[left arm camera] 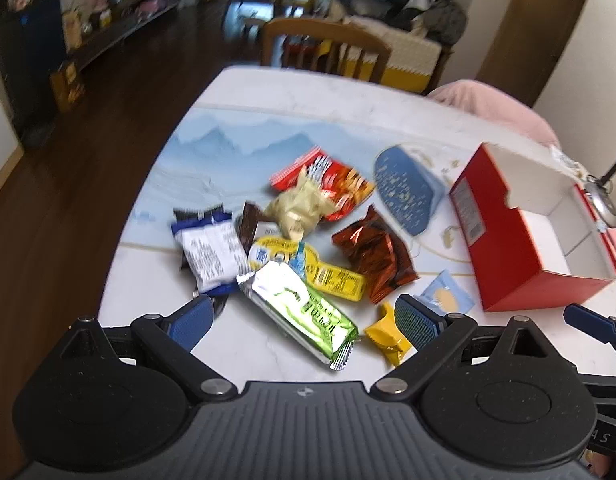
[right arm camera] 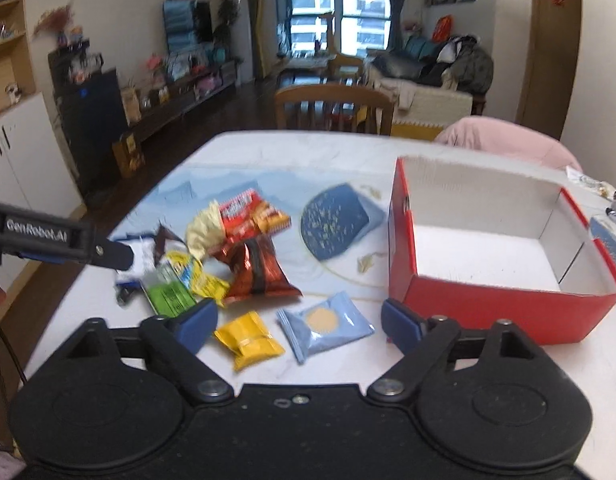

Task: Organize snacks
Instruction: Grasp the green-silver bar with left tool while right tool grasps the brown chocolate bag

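Right wrist view: the yellow packet (right arm camera: 248, 338) and pale blue packet (right arm camera: 325, 327) are seen between the right gripper (right arm camera: 297, 326)'s parted, empty jaws, the nearer; the left gripper (left arm camera: 303, 322)'s jaws are also apart.

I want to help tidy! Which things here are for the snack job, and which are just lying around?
For the job:
green bar
yellow candy
light blue packet
shiny red-brown bag
red box

Just lying about:
wooden chair
pink cushion
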Demonstrator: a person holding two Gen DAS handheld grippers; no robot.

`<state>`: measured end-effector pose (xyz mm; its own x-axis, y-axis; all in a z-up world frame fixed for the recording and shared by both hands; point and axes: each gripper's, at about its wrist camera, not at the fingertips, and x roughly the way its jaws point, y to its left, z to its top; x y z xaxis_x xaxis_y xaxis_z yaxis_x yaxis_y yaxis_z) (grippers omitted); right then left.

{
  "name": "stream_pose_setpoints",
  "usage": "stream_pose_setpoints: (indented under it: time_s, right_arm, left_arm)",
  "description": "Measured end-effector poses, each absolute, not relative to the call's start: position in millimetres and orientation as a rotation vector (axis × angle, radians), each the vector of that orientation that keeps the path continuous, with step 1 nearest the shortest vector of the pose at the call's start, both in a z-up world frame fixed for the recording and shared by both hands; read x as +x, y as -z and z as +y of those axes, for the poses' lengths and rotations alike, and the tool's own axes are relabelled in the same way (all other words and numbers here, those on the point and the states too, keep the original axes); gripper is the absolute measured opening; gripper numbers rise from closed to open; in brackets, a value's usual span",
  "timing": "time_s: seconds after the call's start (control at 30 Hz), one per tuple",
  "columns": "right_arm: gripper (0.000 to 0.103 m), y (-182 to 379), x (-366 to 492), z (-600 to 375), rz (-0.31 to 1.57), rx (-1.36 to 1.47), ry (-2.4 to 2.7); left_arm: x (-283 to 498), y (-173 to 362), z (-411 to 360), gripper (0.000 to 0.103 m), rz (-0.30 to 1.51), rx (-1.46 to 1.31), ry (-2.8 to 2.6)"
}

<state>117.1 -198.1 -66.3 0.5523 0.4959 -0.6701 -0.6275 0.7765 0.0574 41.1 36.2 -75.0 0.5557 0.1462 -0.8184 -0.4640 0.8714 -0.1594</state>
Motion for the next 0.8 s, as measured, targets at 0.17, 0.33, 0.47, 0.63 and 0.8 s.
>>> stream_pose_setpoints:
  time_s: [0.17, 0.33, 0.47, 0.63, 0.8]
  right_arm:
    - [0.081, 66, 140, -195, 0.700, -0.269, -0.752]
    - [0.081, 62, 171, -176, 0.725, -0.307, -0.833]
    - [0.080, 69, 194, -148, 0.767, -0.342, -0.848]
    - [0.080, 87, 224, -113, 0.884, -0.311, -0.888]
    - [0.079, 113, 239, -86, 0.976, -0.336, -0.900]
  left_arm:
    - [55, 96, 27, 0.097, 0.984, -0.407, -0.376]
    - [66, 118, 38, 0.097, 1.010, -0.503, -0.449]
    - [74, 135, 54, 0.097, 1.038, -0.589, -0.549]
    - [84, 148, 59, 0.096, 1.038, -0.618, -0.619]
    - [94, 162, 57, 0.096, 1.072, -0.612, -0.657]
